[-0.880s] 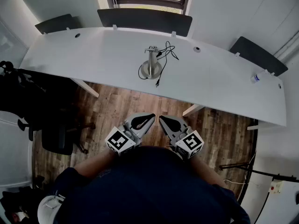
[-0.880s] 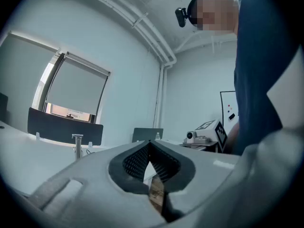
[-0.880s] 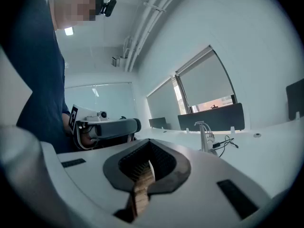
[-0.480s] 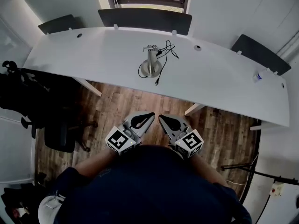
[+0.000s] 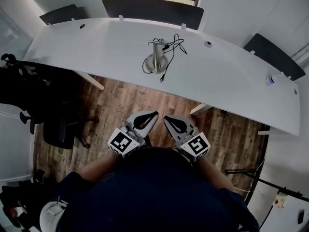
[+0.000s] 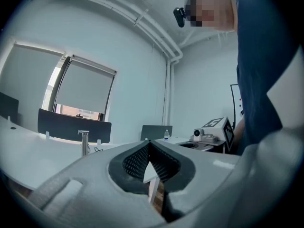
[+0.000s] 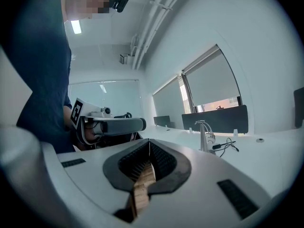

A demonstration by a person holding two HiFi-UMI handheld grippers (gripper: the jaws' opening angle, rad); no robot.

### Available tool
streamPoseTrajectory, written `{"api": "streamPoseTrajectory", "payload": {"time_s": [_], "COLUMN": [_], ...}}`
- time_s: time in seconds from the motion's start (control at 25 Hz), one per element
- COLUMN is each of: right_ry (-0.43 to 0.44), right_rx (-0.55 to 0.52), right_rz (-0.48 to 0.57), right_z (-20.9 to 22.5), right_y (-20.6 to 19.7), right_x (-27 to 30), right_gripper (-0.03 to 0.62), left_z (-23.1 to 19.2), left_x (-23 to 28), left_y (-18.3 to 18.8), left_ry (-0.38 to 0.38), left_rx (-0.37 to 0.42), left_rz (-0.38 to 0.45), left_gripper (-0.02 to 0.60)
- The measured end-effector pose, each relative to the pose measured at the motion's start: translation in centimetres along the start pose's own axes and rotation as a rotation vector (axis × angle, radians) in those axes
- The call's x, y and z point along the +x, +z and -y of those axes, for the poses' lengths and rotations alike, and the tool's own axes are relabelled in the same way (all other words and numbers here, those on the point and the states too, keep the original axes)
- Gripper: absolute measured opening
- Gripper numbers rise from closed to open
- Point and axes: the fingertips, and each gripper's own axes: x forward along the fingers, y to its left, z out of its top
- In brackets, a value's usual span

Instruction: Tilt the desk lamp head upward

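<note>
A small silver desk lamp (image 5: 156, 60) stands on a round base near the middle of the long white desk (image 5: 96, 52), with its black cable (image 5: 172, 49) trailing beside it. It shows far off as a thin post in the left gripper view (image 6: 84, 141) and in the right gripper view (image 7: 204, 135). Both grippers are held close to the person's body, well short of the desk, over the wooden floor. My left gripper (image 5: 153, 114) is shut with nothing in it. My right gripper (image 5: 165, 119) is shut and empty too.
Dark chairs (image 5: 149, 6) line the desk's far side. A small bottle (image 5: 271, 80) sits near the desk's right end. A black office chair (image 5: 58, 132) stands on the floor at the left, beside dark equipment. A desk leg (image 5: 200, 108) is ahead of the right gripper.
The view has shifted slightly, so the desk and lamp sit a little higher and further away in the picture. The grippers stay shut and close to the body.
</note>
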Motion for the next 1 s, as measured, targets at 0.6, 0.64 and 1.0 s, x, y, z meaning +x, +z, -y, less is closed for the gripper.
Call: {"api": "streamPoseTrajectory", "payload": {"time_s": [0.6,0.64,1.0], "right_ry": [-0.157,-0.173,-0.301], "right_rx": [-0.026,-0.027,-0.044], "right_rz": [-0.009,-0.011,-0.075], "right_z": [11.6,12.5,19.3], "right_y": [3.2,3.5,4.9], "right_x": [11.7,12.7,17.5], "right_gripper": [0.012,0.012,0.012], "left_z": [-16.9,-18.2,-25.9], "left_x": [5.1,5.5,9.5], "left_y": [1.0,0.9,0.0], "left_ry": [-0.055,-0.067,-0.177], "left_rx": [0.006,0.005,-0.004], "left_rz": [0.005,0.002,-0.034], "left_gripper": [0.006,0.006,0.006]}}
